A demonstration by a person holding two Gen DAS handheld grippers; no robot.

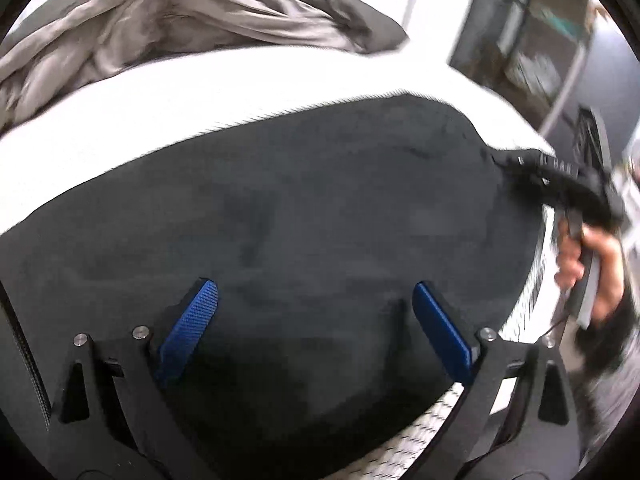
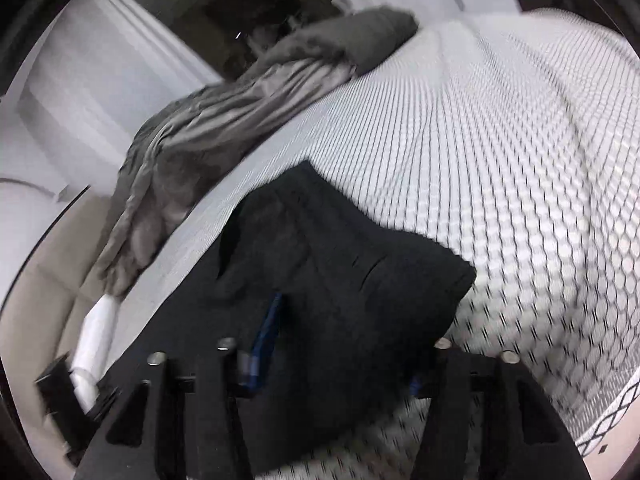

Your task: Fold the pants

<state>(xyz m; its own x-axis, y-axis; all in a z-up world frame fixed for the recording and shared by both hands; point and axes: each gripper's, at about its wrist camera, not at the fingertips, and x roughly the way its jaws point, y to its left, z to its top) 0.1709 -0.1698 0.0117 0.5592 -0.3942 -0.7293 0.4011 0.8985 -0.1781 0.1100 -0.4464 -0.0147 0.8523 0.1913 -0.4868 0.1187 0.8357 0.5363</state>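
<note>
Black pants [image 1: 280, 216] lie spread across the white patterned bed cover [image 1: 200, 92]. My left gripper [image 1: 316, 292] is open and empty, its blue pads [image 1: 188, 328] hovering just above the dark cloth. In the left wrist view the right gripper [image 1: 532, 172] is at the pants' far right corner, held by a hand, with black cloth pulled up into it. In the right wrist view the pants [image 2: 360, 264] are bunched over my right gripper [image 2: 340, 312], hiding most of its fingers; one blue pad [image 2: 268, 332] shows. The view is motion blurred.
A crumpled grey-brown blanket [image 1: 160, 20] lies along the bed's far side, also in the right wrist view [image 2: 224, 120]. Dark shelving [image 1: 532, 40] stands off the bed's right. A white wall [image 2: 80, 80] and beige floor [image 2: 36, 288] lie beyond the bed.
</note>
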